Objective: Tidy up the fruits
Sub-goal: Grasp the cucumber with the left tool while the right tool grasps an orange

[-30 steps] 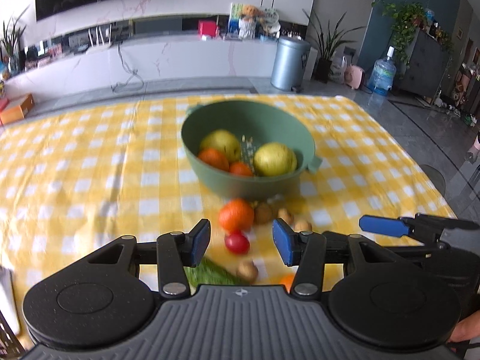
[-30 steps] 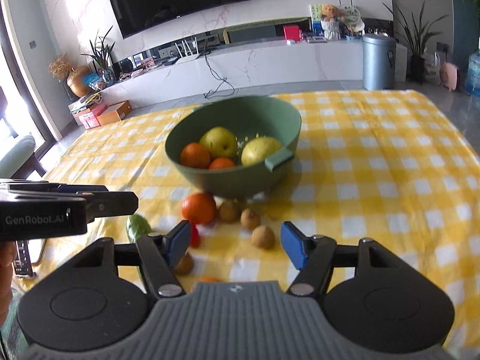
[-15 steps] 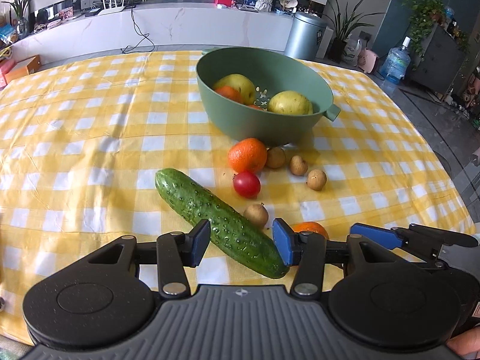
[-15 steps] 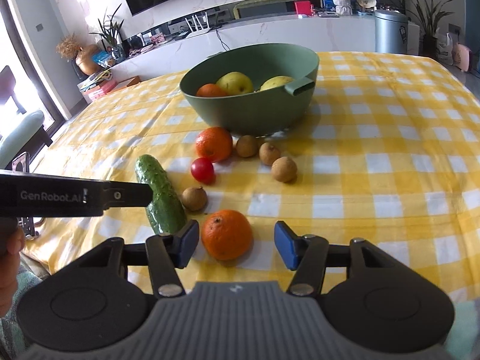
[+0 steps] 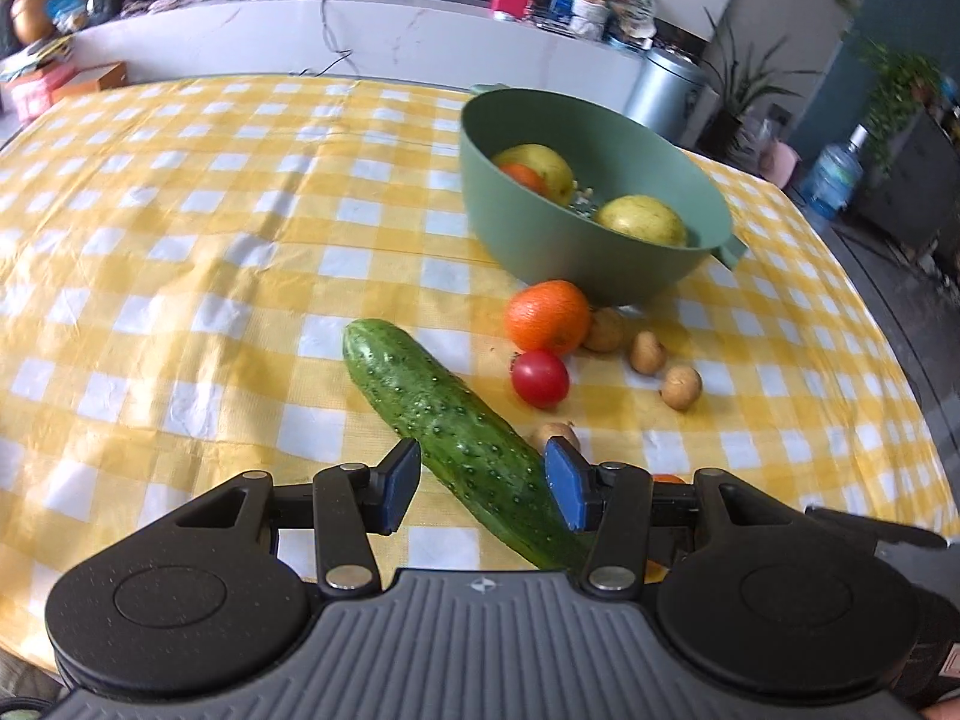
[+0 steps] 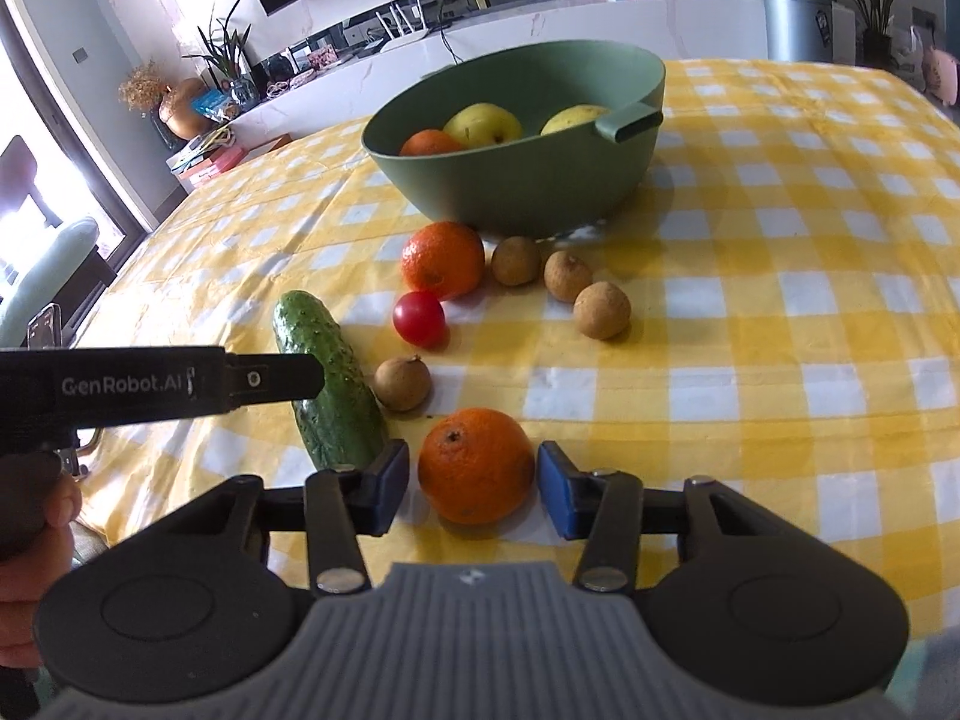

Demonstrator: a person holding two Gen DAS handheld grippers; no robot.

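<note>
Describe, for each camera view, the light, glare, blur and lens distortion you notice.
Left wrist view: even daylight, the far shelf and the room's edges soft, the checked tablecloth bowed by the fisheye, the cucumber sharp. Right wrist view: the window at left is blown out, the green bowl throws a soft shadow, and the straight counter edge curves.

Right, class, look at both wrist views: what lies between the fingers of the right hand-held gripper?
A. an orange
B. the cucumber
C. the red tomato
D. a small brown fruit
A: in the right wrist view an orange sits between the blue pads of the right hand-held gripper, whose jaws have just been closing, with slim gaps on both sides; the cucumber lies off to the side.
</note>
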